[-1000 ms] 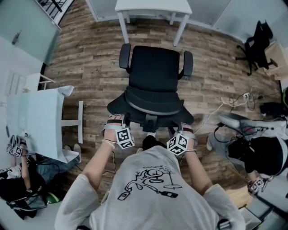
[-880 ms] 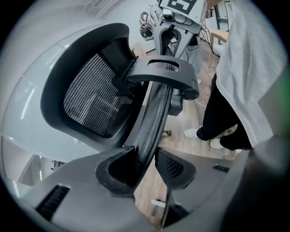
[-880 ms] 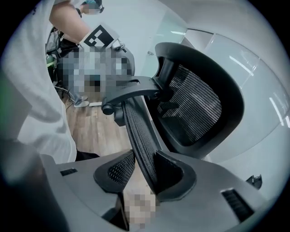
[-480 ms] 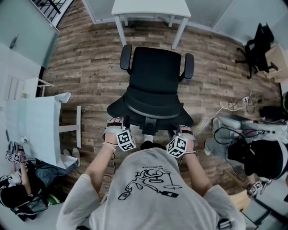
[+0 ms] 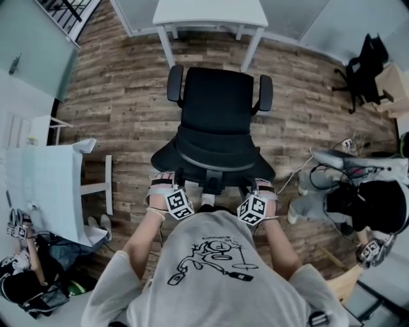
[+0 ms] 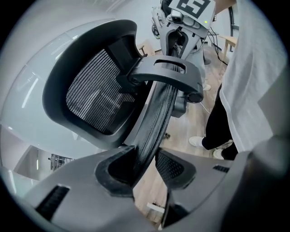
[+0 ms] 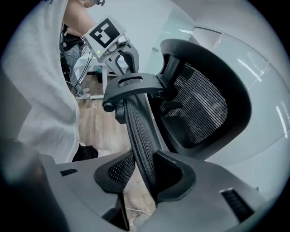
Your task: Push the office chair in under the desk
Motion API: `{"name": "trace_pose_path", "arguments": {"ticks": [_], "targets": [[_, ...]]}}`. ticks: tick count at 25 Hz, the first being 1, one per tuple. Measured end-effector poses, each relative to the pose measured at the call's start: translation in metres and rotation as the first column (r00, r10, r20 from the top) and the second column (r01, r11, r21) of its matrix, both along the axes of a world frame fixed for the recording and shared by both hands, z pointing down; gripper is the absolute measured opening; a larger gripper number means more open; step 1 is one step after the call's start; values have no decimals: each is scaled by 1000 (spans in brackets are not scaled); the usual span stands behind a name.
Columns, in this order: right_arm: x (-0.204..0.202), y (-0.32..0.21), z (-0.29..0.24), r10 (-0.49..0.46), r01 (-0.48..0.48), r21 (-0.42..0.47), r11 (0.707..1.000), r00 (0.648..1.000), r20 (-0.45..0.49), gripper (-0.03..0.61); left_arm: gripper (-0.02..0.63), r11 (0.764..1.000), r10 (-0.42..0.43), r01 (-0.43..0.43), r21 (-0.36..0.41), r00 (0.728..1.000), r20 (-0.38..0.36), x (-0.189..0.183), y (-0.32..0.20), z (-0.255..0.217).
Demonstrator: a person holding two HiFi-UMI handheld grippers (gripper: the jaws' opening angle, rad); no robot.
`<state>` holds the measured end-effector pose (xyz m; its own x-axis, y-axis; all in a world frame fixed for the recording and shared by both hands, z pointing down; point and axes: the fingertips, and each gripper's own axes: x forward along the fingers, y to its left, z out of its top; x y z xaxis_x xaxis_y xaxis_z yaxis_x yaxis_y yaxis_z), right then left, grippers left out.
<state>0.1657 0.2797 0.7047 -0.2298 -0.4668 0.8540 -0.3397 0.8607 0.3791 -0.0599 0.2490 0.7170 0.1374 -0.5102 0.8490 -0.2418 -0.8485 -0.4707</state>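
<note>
one near office chair [image 5: 217, 108], one far chair [image 5: 363, 60], two white desks [image 5: 211, 13] [image 5: 45, 182] and three people [image 5: 211, 268] [image 5: 32, 258] [image 5: 367, 217].

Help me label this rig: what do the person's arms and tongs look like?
Left tongs and right tongs are grey plastic with dark, textured, scooped pads. Each carries a white cube printed with black square markers. The person wears a light short-sleeved T-shirt with a black drawing.
</note>
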Motion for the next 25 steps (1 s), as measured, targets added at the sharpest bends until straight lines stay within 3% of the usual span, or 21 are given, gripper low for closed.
{"name": "trace_pose_path", "arguments": {"ticks": [25], "targets": [[5,-82,2,16,-16,13,1000,999,-29,155,140,1000,3,-3,1,1000,24,4,-74,0]]}}
